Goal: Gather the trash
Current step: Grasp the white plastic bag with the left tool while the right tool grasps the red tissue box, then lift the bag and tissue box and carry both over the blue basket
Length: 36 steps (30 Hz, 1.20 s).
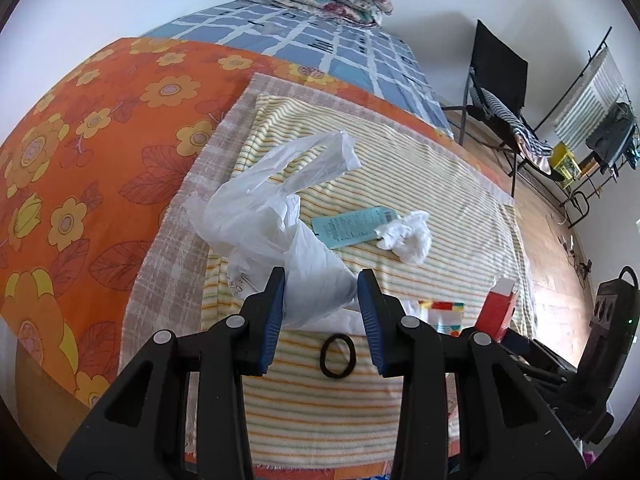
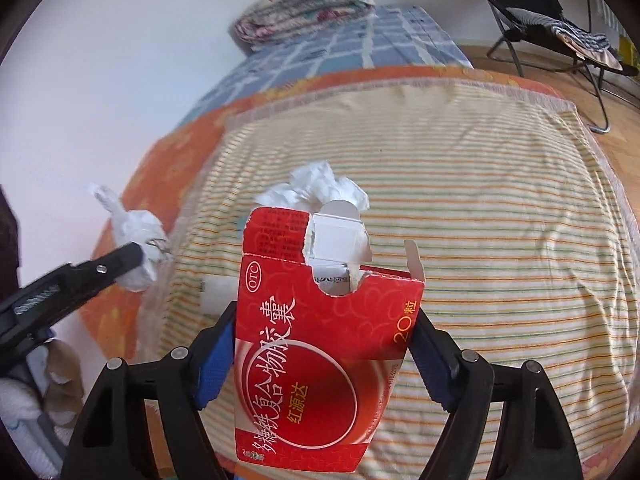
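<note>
Your left gripper (image 1: 320, 304) pinches the neck of the white plastic bag (image 1: 276, 220), likely to keep it ready as the trash sack. Your right gripper (image 2: 324, 344) clamps the torn red medicine box (image 2: 316, 340), lifted off the bed, probably bag-bound. Crumpled tissue (image 1: 406, 236), teal packet (image 1: 348, 226) and black hair tie (image 1: 337, 356) sit on the striped towel (image 1: 420, 184); bedroom, folding chair (image 1: 496, 92) on wood floor
</note>
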{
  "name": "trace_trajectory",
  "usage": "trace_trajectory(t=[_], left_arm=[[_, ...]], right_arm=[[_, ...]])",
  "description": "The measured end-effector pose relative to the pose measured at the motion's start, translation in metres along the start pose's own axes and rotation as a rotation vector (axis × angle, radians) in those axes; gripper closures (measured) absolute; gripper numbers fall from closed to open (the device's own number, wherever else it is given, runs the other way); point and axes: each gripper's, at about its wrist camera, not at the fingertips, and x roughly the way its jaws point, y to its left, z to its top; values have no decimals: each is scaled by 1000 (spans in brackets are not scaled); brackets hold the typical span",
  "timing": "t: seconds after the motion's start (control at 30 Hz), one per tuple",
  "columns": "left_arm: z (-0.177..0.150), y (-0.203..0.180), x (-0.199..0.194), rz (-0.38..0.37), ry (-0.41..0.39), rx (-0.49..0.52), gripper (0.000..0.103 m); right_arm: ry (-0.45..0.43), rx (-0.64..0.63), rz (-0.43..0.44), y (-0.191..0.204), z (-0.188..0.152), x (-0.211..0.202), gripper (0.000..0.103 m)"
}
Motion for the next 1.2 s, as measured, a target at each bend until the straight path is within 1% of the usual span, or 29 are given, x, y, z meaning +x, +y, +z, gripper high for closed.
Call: trace_trajectory(t=[0.1,0.23,0.4,0.6,0.77,0.97,1.2], left_arm=[[-6,-5,-10,-18,-4,17,67],[-19,-14,-21,-53,9,50,67],[-37,-28,-31,-89,28,92,67],[-66,-48,-43,-128,57,150,67],[-94,-59,-49,-159,99,190,67],[-133,-66,-49,-176,164,218,67],[-177,-67,-50,-186,225,254,67]], right_arm=[[-28,-21,16,0,-3,-14,22],[-67,-81,-1,4,-10,-34,22],[-88,-113,8,4,-21,-56,22],[-115,-161,-1,2,-37,-77,22],[-113,-162,11,-7,-53,-88,22],[-100,-177,10,-16,-78,-95,22],[-94,-232,8,-14,-107,-100,22]])
